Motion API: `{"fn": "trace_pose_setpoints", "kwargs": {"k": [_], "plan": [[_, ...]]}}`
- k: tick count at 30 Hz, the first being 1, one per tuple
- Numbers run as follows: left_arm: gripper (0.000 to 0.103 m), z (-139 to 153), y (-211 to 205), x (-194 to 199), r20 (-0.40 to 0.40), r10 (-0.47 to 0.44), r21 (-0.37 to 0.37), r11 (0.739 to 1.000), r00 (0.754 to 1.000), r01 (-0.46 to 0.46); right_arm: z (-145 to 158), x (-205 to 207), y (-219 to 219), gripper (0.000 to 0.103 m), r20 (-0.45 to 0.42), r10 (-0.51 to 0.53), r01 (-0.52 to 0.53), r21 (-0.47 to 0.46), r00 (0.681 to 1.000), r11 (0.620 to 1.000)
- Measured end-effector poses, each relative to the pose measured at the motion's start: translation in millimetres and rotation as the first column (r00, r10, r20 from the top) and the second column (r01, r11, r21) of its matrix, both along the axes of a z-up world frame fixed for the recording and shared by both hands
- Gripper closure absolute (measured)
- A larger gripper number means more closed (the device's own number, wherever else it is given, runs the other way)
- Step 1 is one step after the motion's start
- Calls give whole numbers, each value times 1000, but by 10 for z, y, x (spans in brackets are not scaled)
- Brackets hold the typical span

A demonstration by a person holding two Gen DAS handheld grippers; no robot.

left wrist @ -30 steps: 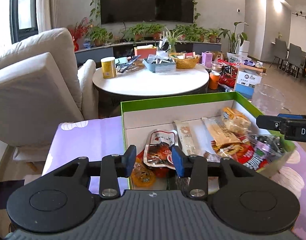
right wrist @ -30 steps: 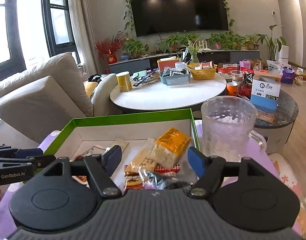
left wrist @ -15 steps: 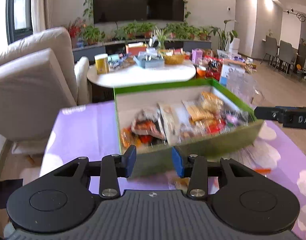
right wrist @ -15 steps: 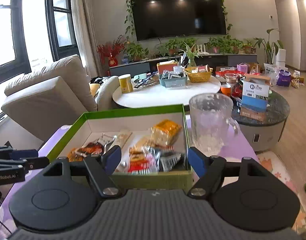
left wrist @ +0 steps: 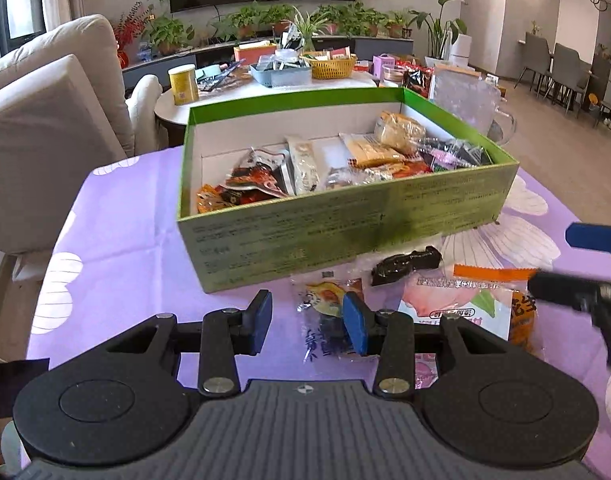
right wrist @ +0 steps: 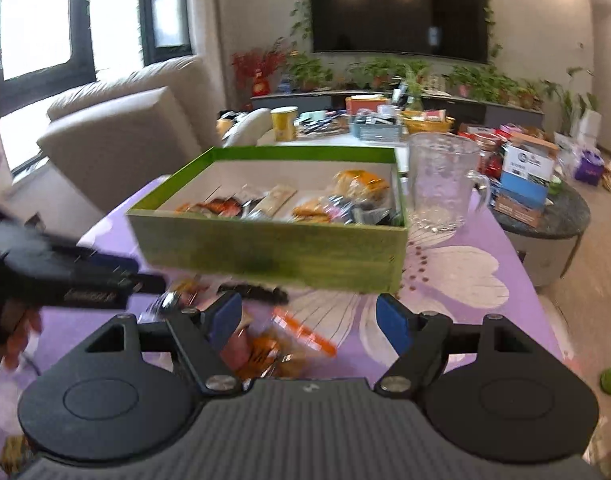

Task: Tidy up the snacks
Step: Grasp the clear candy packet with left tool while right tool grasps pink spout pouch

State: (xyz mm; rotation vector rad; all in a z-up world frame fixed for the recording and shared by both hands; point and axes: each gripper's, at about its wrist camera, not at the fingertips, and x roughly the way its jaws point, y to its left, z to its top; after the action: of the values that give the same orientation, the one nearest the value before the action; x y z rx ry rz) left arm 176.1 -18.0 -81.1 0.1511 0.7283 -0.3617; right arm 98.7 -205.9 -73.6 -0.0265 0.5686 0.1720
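Note:
A green box with several snack packets inside stands on the purple tablecloth. In front of it lie loose snacks: a clear packet, a black snack, a pink packet with an orange top and an orange packet. My left gripper hangs open above the cloth, its right pad over the clear packet, with nothing held. My right gripper is open over the orange packet, short of the box. The right wrist view is blurred. Each gripper shows in the other's view, the right gripper and the left gripper.
A glass pitcher stands right of the box's far corner. Behind it are a white round table crowded with items and a dark round table with cartons. A beige sofa lies to the left.
Both grippers have drawn back from over the box to its near side and tipped downward. The loose snacks in front of the box have come into view. The jaws kept their width.

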Motion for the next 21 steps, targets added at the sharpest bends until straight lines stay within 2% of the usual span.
{"fn": "trace_pose_setpoints", "kwargs": {"k": [9,13,17,21], "plan": [[65,-86,-143,46,-25,-13,15,1000,1000,13,-98,-132,145,52,9,151,-150,-75,989,986],[62,-162,-191,58,-48,-25,38,999,999,27,-175,-204,249,51,6,222,-218,-157,975,963],[63,-182,-105,50,-49,-37,-3,999,998,37,-263,-219,360,51,1,243,-234,-268,970,934],[69,-155,15,34,-73,-33,-66,997,997,28,-308,-177,450,51,-9,270,-259,-323,963,910]]}}
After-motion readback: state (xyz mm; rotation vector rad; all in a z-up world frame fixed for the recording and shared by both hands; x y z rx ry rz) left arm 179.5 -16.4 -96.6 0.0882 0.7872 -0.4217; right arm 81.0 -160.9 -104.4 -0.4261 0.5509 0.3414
